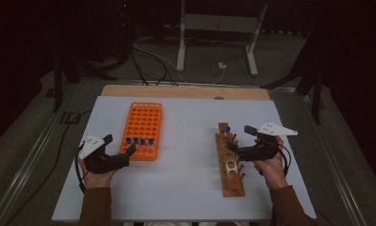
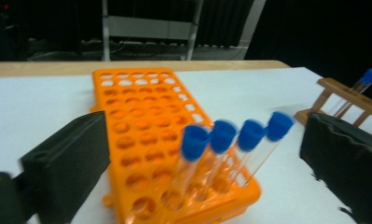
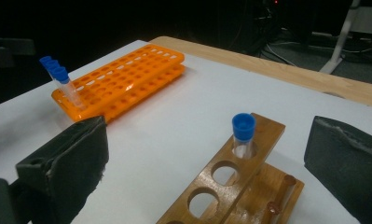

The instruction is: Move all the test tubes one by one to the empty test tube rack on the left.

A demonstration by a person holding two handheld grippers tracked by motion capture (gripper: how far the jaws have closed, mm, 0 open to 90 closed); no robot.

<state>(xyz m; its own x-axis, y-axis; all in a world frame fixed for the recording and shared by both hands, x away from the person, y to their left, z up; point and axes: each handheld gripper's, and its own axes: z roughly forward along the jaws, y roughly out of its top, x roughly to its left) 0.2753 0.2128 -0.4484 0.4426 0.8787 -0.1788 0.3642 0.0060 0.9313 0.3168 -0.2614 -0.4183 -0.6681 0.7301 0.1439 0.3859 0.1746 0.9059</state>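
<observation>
The left gripper hovered open-jawed at the orange rack's near edge; the right gripper, also open, stood over the wooden rack, bare table between.

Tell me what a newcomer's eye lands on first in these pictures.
The bright orange rack on the white table's left half stands out, with four blue-capped tubes in a row at its near end, in front of the open left claw. On the right, a wooden rack holds one blue-capped tube at its far end, beside the open right claw.
</observation>
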